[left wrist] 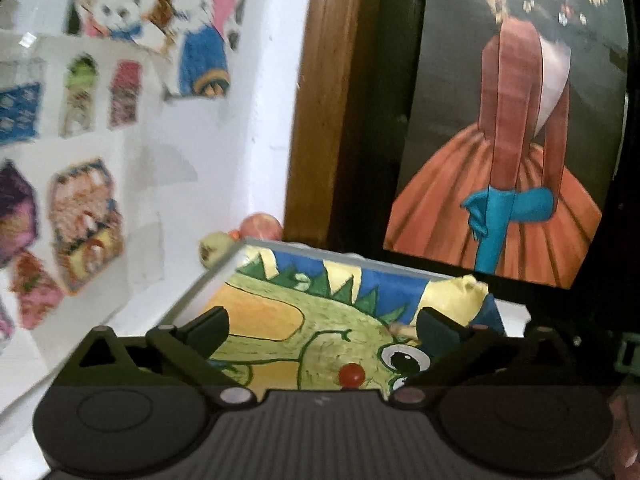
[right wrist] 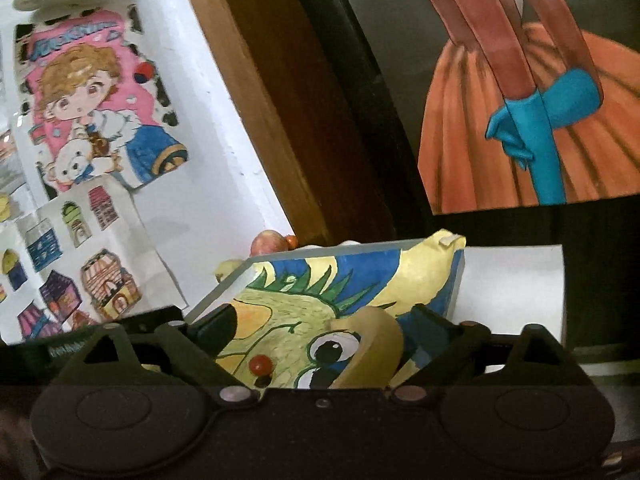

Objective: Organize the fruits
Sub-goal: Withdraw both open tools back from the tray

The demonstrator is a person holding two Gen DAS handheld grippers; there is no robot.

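Note:
A small red round fruit (left wrist: 352,374) lies on the glass-topped table with a dragon painting (left wrist: 280,320), just below the gap of my left gripper (left wrist: 324,322), which is open and holds nothing. In the right wrist view a yellow banana (right wrist: 378,344) curves up between the fingers of my right gripper (right wrist: 324,324), close to the right finger; the jaws stand wide apart. The same red fruit (right wrist: 261,364) sits nearer the left finger. Past the table's far corner are a reddish apple (left wrist: 260,226), a yellowish fruit (left wrist: 214,246) and a small orange fruit (right wrist: 291,241).
A white wall with cartoon stickers (left wrist: 88,220) runs along the left. A brown wooden frame (left wrist: 320,120) and a dark panel with a painting of an orange dress (left wrist: 512,160) rise behind the table. A white ledge (right wrist: 516,284) lies right of the table.

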